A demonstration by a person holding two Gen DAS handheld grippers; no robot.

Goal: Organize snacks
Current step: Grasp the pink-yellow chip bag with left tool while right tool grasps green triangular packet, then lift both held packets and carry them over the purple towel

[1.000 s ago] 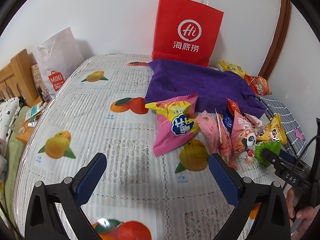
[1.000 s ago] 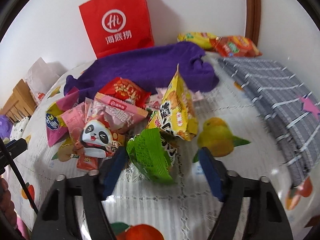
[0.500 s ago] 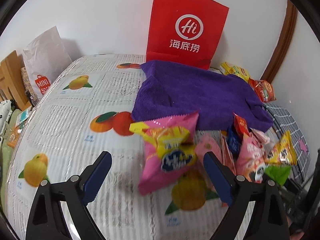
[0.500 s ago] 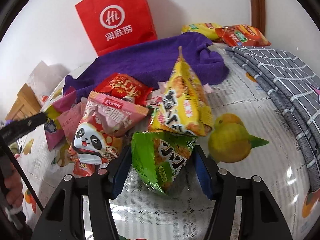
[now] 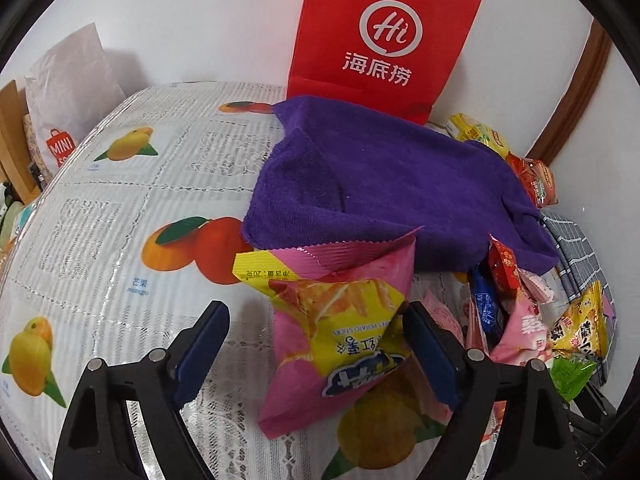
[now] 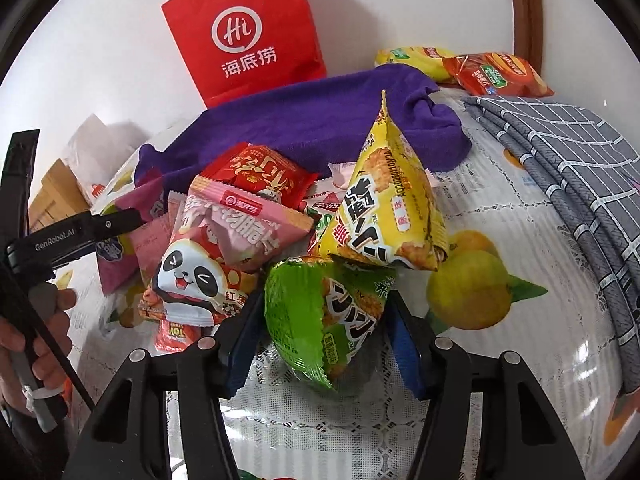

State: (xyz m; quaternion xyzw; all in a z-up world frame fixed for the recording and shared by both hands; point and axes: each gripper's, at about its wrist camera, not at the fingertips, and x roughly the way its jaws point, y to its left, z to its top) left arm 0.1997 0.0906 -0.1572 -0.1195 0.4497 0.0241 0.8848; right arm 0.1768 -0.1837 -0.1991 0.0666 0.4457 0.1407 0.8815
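- Snacks lie in a loose heap on the fruit-print tablecloth [image 5: 100, 240], and both grippers work at the near edge of the heap.
- Right gripper [image 6: 324, 336]: its jaws are closing around the green packet [image 6: 320, 316], which stands between the blue pads; both pads look to touch its sides, though I cannot tell how firmly.
- Left gripper [image 5: 316, 348]: its jaws are closing too, with the pink-and-yellow potato-stick bag [image 5: 340, 320] between them. The right-hand pad meets the bag's edge; the left-hand pad stands clear of it.
- Just behind the green packet a yellow triangular packet [image 6: 392, 208] leans on it, crowding the grip from above.
- Beside it, to the left in the right wrist view, sit a panda-print packet [image 6: 192, 280] and a pink packet [image 6: 248, 224], overlapping, with one red packet [image 6: 260, 172] behind them.
- A person's hand [image 6: 36, 340] holds the left gripper's handle at the left edge of that view.
- Further back, one purple towel [image 5: 392, 184] lies rumpled across the table, touching the heap's far side.
- One grey checked cloth [image 6: 568, 168] drapes over the right of the table.
- At the wall stand one red paper bag [image 5: 384, 40] and one white paper bag [image 5: 72, 92], well apart.
- Two more packets, one yellow [image 6: 412, 60] and one red-orange [image 6: 500, 74], rest beyond the towel.
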